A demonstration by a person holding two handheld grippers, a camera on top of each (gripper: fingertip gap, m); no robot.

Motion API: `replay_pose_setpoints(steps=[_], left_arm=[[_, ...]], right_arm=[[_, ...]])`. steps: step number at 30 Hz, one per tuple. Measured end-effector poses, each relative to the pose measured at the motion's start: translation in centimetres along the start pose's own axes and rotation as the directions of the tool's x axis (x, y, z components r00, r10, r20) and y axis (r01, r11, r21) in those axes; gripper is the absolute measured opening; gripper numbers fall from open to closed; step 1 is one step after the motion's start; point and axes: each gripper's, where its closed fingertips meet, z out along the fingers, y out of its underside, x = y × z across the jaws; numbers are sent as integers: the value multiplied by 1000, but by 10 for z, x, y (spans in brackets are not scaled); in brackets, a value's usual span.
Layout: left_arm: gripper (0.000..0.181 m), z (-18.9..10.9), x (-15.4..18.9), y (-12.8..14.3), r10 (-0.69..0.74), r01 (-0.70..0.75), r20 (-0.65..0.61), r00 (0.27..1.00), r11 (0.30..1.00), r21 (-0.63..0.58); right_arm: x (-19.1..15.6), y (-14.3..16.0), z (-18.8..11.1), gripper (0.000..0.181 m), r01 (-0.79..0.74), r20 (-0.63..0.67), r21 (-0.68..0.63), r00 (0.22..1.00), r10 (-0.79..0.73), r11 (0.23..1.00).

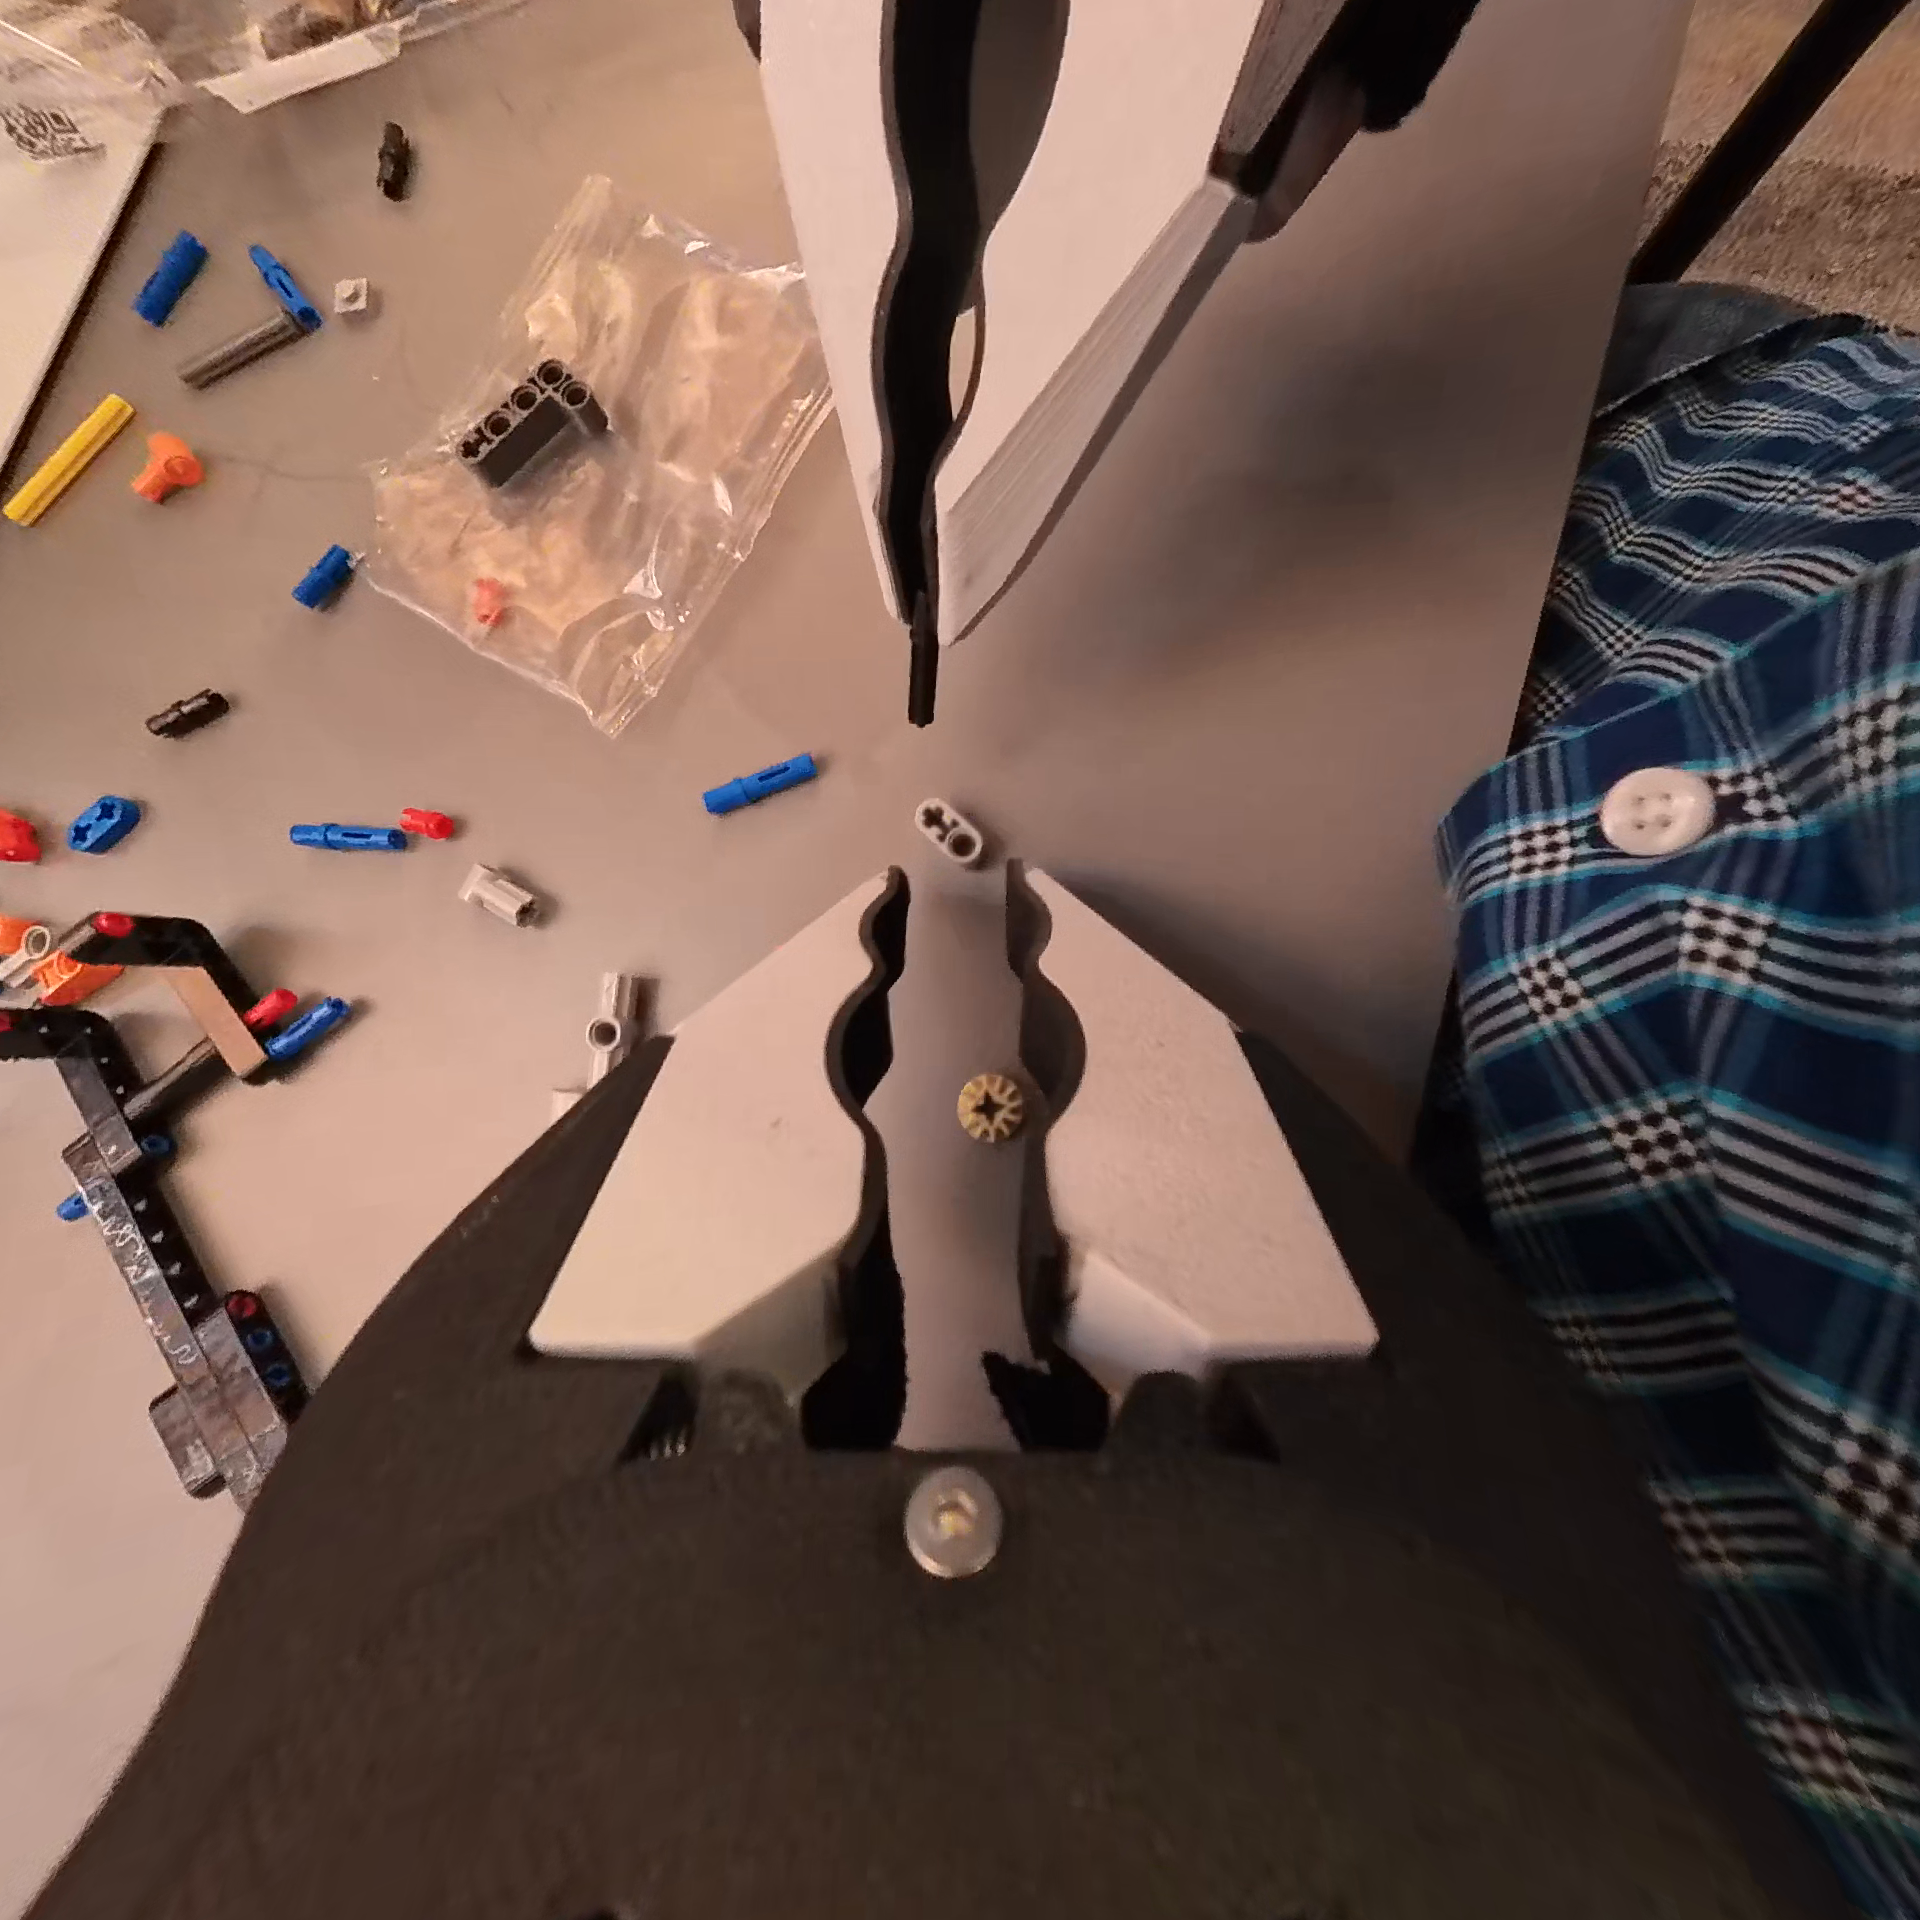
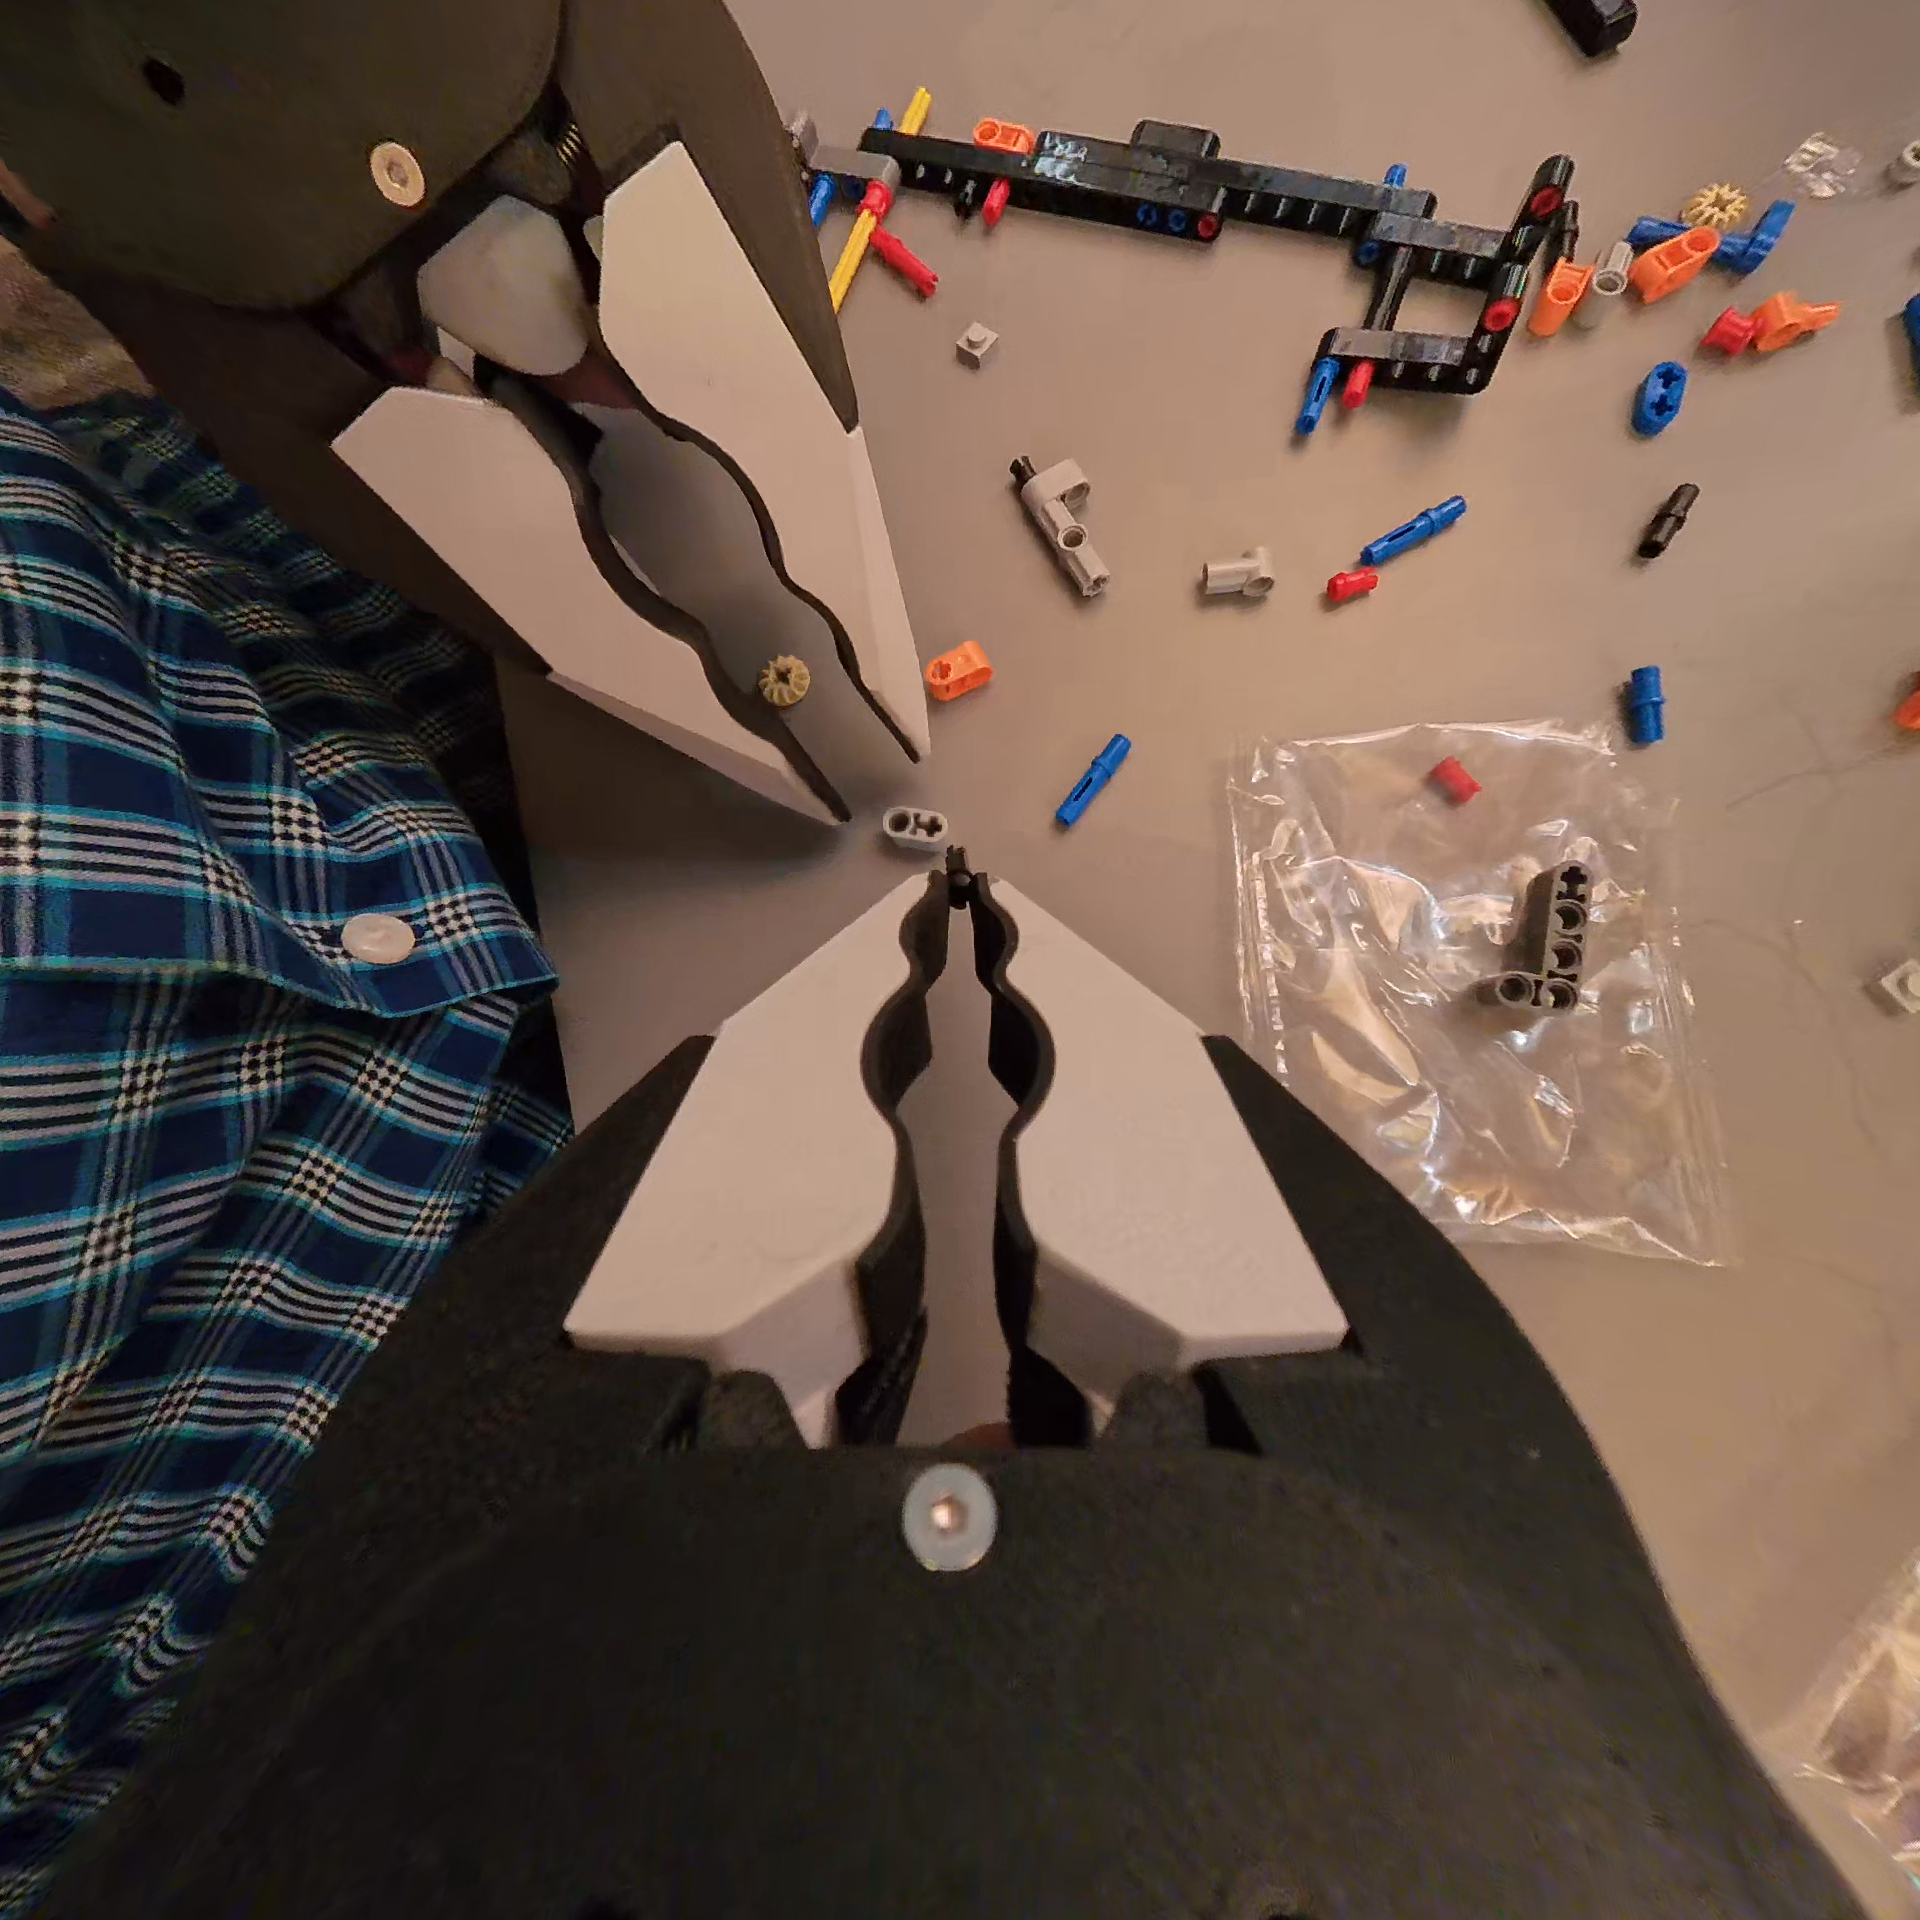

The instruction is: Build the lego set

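A small grey two-hole connector [image 1: 951,833] [image 2: 914,826] lies on the grey table between the two grippers. My left gripper [image 1: 958,881] [image 2: 881,787] is open, its tips just short of the connector. A tan gear [image 1: 987,1110] [image 2: 782,681] shows between its fingers against the right pad; I cannot tell whether it rests on the table. My right gripper [image 2: 958,883] [image 1: 920,613] is shut on a short black pin [image 1: 920,670] [image 2: 956,860] that pokes from its tips, pointing at the connector. The black beam assembly [image 2: 1247,197] [image 1: 125,1039] lies off to the side.
A clear bag holding a dark grey L-beam [image 1: 540,426] [image 2: 1548,945] lies nearby. A blue pin [image 1: 758,784] [image 2: 1091,779], an orange connector [image 2: 956,670] and several loose pieces are scattered about. A person's plaid shirt [image 1: 1714,935] [image 2: 208,831] borders the table edge. Tip to tip, the grippers are about 4 centimetres apart. The black beam assembly [image 2: 1247,197] is about 15 centimetres from my left fingertips. It turns up in the left wrist view [image 1: 188,1309] as well.
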Motion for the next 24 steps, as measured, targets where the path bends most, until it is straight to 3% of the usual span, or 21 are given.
replay_pose_setpoints(steps=[1,8,12,24], left_arm=[[17,0,1,-1,-5,5,-1,1000,1000,1],[17,8,1,0,-28,29,17,999,999,-35],[5,10,1,0,-39,39,16,999,998,-41],[5,11,0,-1,-14,14,22,1000,999,-43]], right_arm=[[0,0,0,2,-2,2,3,1000,2,1000],[-3,2,5,2,5,21,0,1000,-5,1000],[-4,1,6,2,-1,30,7,1000,1,1000],[-2,2,7,2,-14,32,17,999,13,1000]])
